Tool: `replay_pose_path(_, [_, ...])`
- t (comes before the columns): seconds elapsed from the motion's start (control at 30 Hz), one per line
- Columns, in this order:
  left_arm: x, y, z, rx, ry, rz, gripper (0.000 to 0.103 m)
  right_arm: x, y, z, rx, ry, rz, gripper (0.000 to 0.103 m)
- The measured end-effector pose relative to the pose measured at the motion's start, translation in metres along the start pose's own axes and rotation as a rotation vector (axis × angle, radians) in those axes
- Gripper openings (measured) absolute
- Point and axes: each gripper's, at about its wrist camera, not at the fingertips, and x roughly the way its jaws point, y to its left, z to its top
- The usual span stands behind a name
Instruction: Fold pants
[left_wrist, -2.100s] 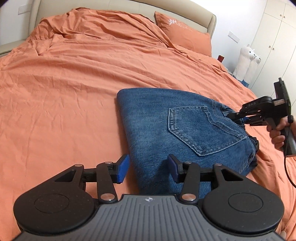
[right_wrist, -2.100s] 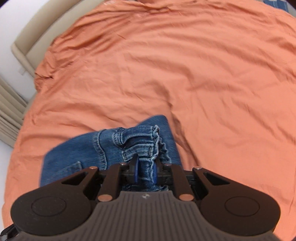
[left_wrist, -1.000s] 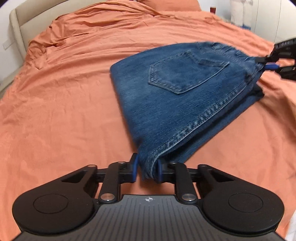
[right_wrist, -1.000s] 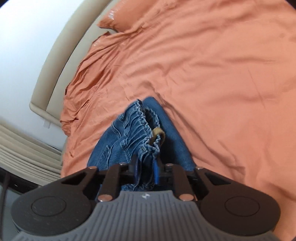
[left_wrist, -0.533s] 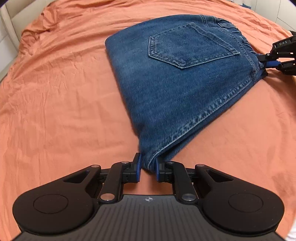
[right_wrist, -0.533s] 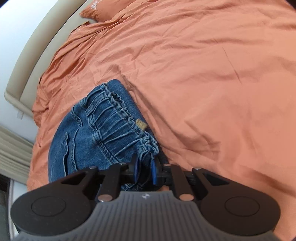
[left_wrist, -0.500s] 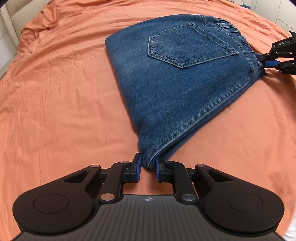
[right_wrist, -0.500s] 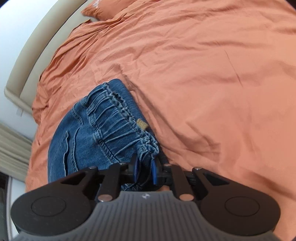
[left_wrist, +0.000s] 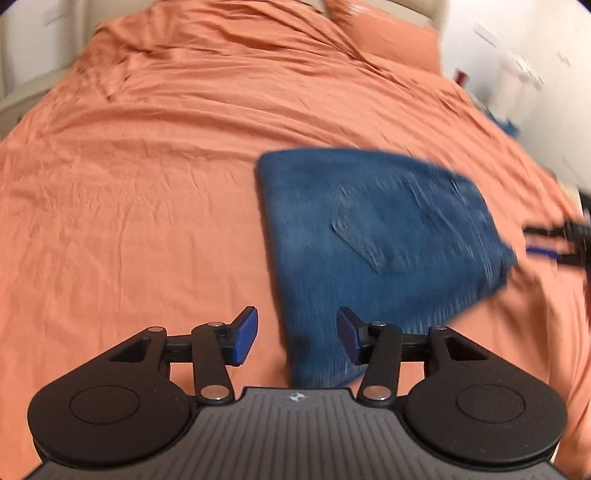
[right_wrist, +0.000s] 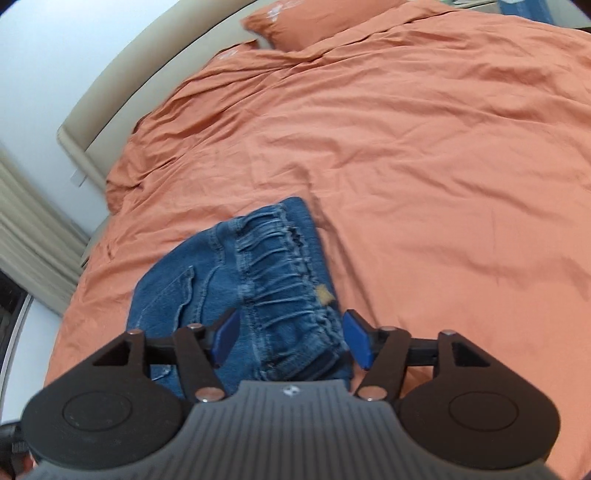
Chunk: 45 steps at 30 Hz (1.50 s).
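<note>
Denim jeans, folded into a thick block with a back pocket up, lie on the wrinkled orange bed sheet. In the left wrist view the left gripper has its jaws wide, empty, the block's near corner at twelve o'clock between them. The right gripper gapes wide astride the gathered elastic waistband, gripping nothing. Both sit equally near; folding looks finished.

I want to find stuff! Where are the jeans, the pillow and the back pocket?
jeans (right_wrist: 273, 258), right wrist view, gathered waistband.
pillow (left_wrist: 388, 40), left wrist view, middle of the orange pillowcase.
back pocket (left_wrist: 373, 229), left wrist view, middle of the blurred pocket.
</note>
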Motion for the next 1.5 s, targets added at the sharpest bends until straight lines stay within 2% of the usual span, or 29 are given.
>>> replay_pose_path(0.1, [0.018, 0.005, 0.015, -0.055, -0.023, -0.003, 0.068, 0.01, 0.007, 0.006, -0.035, 0.029, -0.003, 0.064])
replay_pose_path(0.27, [0.048, 0.007, 0.028, -0.074, -0.008, 0.028, 0.069, 0.031, 0.01, 0.017, -0.065, 0.056, -0.008, 0.067])
replay_pose_path(0.43, [0.072, 0.011, 0.036, -0.082, 0.008, 0.013, 0.073, 0.058, 0.009, 0.03, -0.078, 0.092, 0.007, 0.067])
replay_pose_path(0.57, [0.092, 0.017, 0.042, -0.093, 0.026, -0.008, 0.073, 0.081, 0.006, 0.036, -0.081, 0.123, 0.034, 0.072])
replay_pose_path(0.8, [0.116, 0.033, 0.046, -0.158, 0.02, -0.061, 0.08, 0.114, -0.013, 0.042, -0.007, 0.156, 0.098, 0.074])
replay_pose_path(1.03, [0.123, 0.039, 0.048, -0.194, 0.011, -0.103, 0.079, 0.132, -0.034, 0.048, 0.061, 0.188, 0.159, 0.076])
replay_pose_path(1.1, [0.124, 0.041, 0.049, -0.201, 0.011, -0.115, 0.067, 0.131, -0.032, 0.049, 0.062, 0.189, 0.146, 0.074])
replay_pose_path(1.2, [0.124, 0.042, 0.053, -0.223, 0.018, -0.116, 0.057, 0.128, -0.023, 0.051, 0.042, 0.18, 0.111, 0.071])
replay_pose_path(1.3, [0.123, 0.043, 0.057, -0.242, 0.022, -0.116, 0.057, 0.123, -0.018, 0.059, 0.051, 0.153, 0.087, 0.068])
replay_pose_path(1.4, [0.118, 0.046, 0.061, -0.25, 0.008, -0.105, 0.057, 0.109, -0.008, 0.07, 0.026, 0.075, 0.041, 0.055])
replay_pose_path(1.43, [0.113, 0.046, 0.063, -0.249, -0.02, -0.082, 0.057, 0.101, -0.001, 0.073, -0.003, 0.039, 0.019, 0.047])
replay_pose_path(1.5, [0.102, 0.041, 0.066, -0.217, -0.085, -0.061, 0.057, 0.089, 0.022, 0.073, -0.121, -0.01, -0.012, 0.042])
